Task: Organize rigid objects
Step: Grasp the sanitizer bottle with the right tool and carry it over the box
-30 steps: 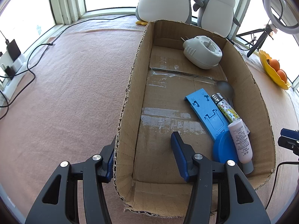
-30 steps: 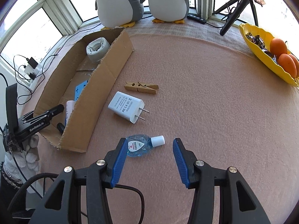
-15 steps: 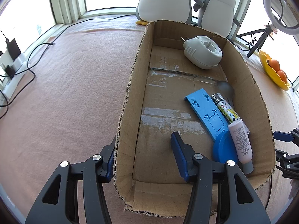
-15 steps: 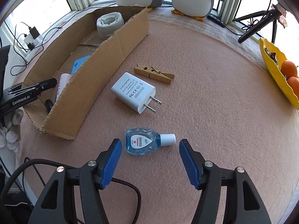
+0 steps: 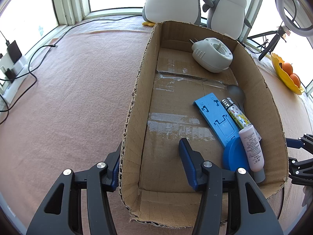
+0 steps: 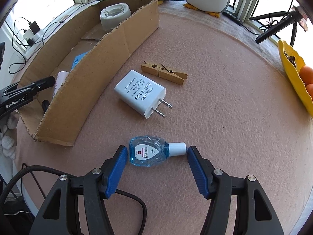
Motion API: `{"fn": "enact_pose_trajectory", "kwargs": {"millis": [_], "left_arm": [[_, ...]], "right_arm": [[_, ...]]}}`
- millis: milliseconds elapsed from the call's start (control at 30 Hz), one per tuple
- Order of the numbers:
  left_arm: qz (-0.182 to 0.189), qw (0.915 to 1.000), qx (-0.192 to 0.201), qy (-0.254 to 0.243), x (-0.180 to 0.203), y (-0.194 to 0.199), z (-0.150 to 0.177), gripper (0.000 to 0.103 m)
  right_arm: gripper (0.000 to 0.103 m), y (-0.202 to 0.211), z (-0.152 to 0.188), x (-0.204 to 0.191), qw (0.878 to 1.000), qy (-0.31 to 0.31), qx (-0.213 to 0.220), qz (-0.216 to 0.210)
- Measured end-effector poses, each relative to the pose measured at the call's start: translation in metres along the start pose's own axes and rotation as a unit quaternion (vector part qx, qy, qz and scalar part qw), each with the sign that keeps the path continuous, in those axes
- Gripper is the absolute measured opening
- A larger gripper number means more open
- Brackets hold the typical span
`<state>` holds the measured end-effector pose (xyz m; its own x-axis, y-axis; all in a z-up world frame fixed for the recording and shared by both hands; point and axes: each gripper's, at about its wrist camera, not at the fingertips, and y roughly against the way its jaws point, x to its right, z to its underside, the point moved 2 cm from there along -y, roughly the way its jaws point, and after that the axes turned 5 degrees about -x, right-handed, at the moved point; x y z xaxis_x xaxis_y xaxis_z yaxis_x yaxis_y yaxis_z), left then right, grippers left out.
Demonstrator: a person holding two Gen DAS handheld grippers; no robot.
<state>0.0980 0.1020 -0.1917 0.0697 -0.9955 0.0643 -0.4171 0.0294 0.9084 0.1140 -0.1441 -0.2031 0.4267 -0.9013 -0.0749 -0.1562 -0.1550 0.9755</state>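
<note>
A small blue dropper bottle (image 6: 149, 152) with a white cap lies on the pink felt, right between the fingertips of my open right gripper (image 6: 156, 156). Beyond it lie a white power adapter (image 6: 139, 93) and a wooden clothespin (image 6: 164, 73). My left gripper (image 5: 149, 152) is open and straddles the left wall of the cardboard box (image 5: 135, 98), one finger inside, one outside. The box holds a white round device (image 5: 212, 57), a blue plastic bracket (image 5: 216, 117), a patterned lighter (image 5: 235, 115), a pink-white tube (image 5: 251, 148), a blue lid (image 5: 233, 156) and a grey spoon (image 5: 236, 94).
Two plush penguins (image 5: 225, 7) stand behind the box by the window. A yellow fruit bowl with oranges (image 6: 295, 74) sits at the right edge. A black tripod (image 6: 273, 29) and cables with a power strip (image 5: 11, 68) lie around the edges.
My right gripper has moved forward and down, so the dropper bottle now lies between its fingertips. The left gripper and the box have not moved.
</note>
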Motion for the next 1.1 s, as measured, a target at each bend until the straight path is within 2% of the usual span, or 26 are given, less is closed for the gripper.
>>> {"fn": "enact_pose_trajectory", "kwargs": {"millis": [33, 433, 767, 1100], "left_arm": [[0.0, 1.0, 0.0, 0.0, 0.0, 0.0, 0.0, 0.052], [0.0, 1.0, 0.0, 0.0, 0.0, 0.0, 0.0, 0.052], [0.0, 1.0, 0.0, 0.0, 0.0, 0.0, 0.0, 0.052], [0.0, 1.0, 0.0, 0.0, 0.0, 0.0, 0.0, 0.052]], "right_arm": [[0.052, 0.0, 0.0, 0.001, 1.0, -0.001, 0.0, 0.001], [0.052, 0.006, -0.001, 0.005, 1.0, -0.016, 0.008, -0.008], [0.052, 0.046, -0.018, 0.004, 0.997, -0.026, 0.069, -0.011], [0.052, 0.069, -0.059, -0.033, 0.992, -0.005, 0.116, -0.047]]}}
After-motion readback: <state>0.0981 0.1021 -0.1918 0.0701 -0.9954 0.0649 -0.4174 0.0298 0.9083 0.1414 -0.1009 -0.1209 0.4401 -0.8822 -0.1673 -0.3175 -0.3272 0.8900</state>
